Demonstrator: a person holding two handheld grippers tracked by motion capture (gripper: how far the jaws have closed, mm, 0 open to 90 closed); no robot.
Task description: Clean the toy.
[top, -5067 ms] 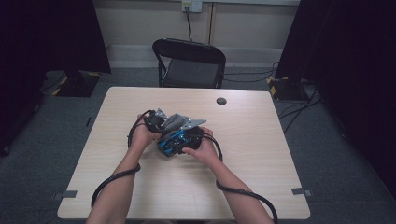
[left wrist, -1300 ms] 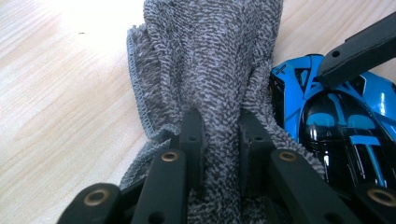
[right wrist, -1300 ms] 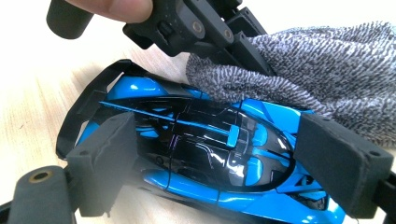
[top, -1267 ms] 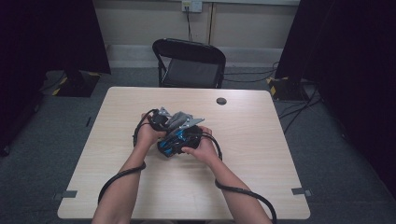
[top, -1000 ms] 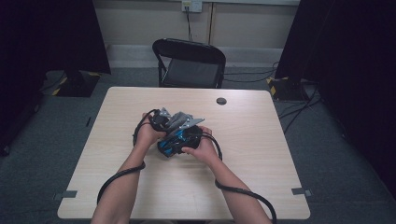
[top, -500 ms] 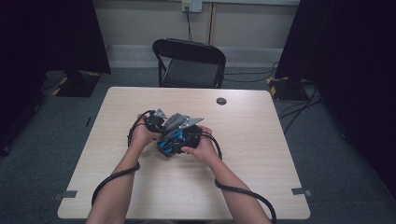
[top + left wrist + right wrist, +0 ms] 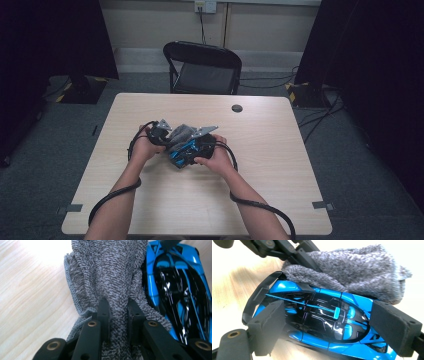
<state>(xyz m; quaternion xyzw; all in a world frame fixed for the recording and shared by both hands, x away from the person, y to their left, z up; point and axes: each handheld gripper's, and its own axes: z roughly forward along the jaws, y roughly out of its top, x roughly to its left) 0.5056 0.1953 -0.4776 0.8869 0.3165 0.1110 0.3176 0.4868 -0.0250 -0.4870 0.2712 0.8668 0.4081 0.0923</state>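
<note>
Looks like a lab or recording room, not a home. A plain wooden table is set on grey carpet, with tape marks stuck down by its near corners. Black curtains are hung left and right of the table. Behind it a black folding chair is parked, and cables are run to a wall socket.

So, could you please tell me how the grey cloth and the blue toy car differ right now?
The cloth is soft, fuzzy and grey; the toy car is hard, glossy, blue and black. The cloth is bunched and pinched in the left gripper, while the car is clamped lengthwise between the right gripper's fingers. The cloth lies against the car's side. Both sit over the wooden table.
</note>
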